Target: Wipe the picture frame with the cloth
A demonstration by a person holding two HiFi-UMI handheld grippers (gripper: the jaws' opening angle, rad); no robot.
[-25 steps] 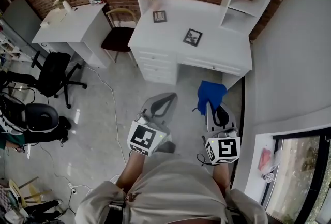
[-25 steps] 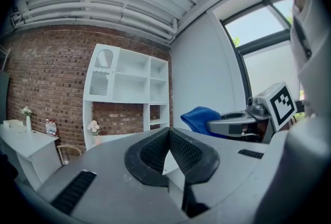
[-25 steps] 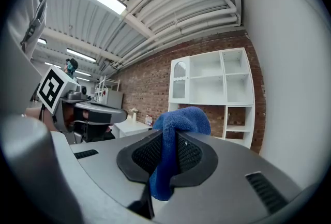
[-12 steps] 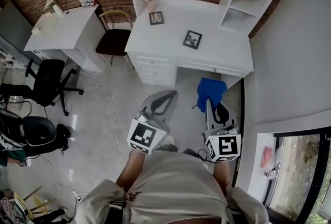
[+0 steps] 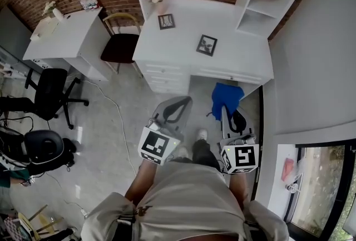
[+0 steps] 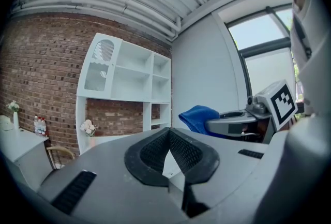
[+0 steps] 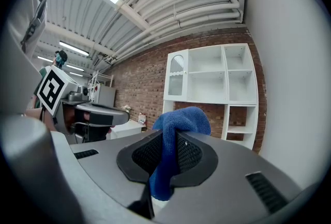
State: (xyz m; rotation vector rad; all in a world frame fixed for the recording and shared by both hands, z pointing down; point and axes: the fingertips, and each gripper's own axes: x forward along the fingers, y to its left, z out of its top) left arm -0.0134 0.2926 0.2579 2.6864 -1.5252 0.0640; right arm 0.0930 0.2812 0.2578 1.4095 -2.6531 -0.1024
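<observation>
Right gripper (image 7: 164,158) pinches blue cloth (image 7: 182,118). Left gripper (image 6: 169,158) closed, empty. Only head view shows picture frame (image 5: 206,44) on white desk (image 5: 245,59).

Floor (image 5: 139,117) toward 12 o'clock: open. Bench (image 5: 242,59): bare around picture frame (image 5: 206,44). Obstacles: shelf unit (image 5: 261,6) at 1 o'clock, chair (image 5: 118,48) at 11.

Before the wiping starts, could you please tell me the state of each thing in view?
Left gripper: shut, empty.
Right gripper: shut on the blue cloth.
Blue cloth: bunched, clamped between the jaws.
Nearer picture frame: on the desk, untouched.
Desk drawers: shut.
</observation>
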